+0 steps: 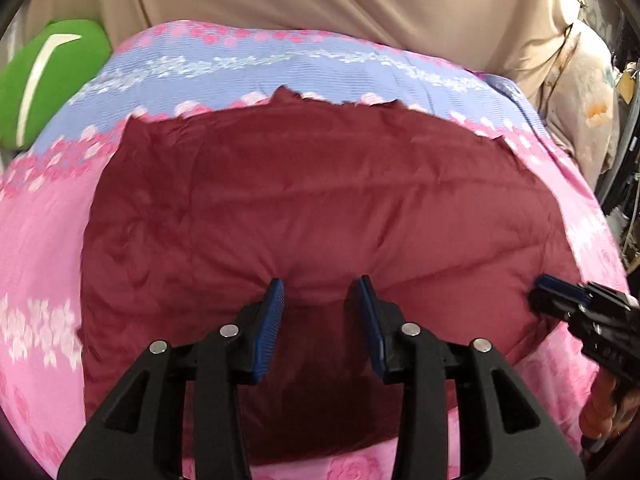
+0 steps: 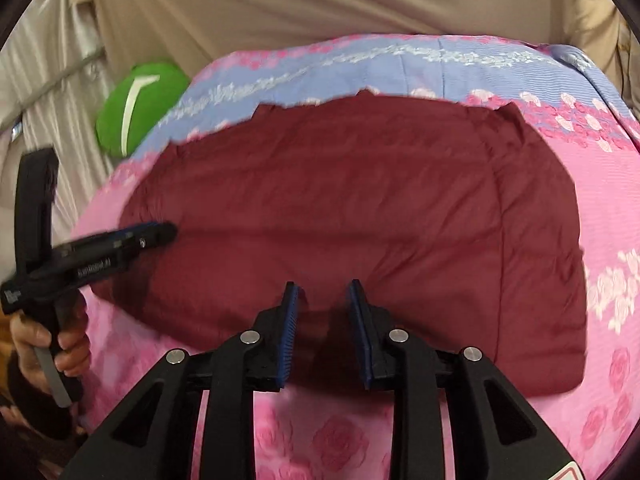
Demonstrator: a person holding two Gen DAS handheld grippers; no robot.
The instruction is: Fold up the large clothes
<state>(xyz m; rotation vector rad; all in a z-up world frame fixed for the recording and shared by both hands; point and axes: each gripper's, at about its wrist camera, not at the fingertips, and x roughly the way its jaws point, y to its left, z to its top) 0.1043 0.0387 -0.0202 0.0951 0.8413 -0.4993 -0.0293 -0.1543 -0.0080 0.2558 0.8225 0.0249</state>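
A dark red puffy quilted garment [image 1: 312, 208] lies folded into a rough rectangle on the pink and blue flowered bedspread [image 1: 40, 248]; it also shows in the right wrist view [image 2: 344, 208]. My left gripper [image 1: 322, 286] is open, its blue pads just above the garment's near part, holding nothing. My right gripper [image 2: 322, 290] is open over the garment's near edge, empty. The right gripper shows at the garment's right edge in the left wrist view [image 1: 556, 292]. The left gripper shows at the garment's left edge in the right wrist view [image 2: 160, 234].
A green cushion [image 1: 44, 80] with a white stripe lies at the bed's far left; it also shows in the right wrist view [image 2: 136, 108]. A beige cloth wall [image 1: 320, 8] rises behind the bed. Dark clutter [image 1: 624, 128] stands past the bed's right side.
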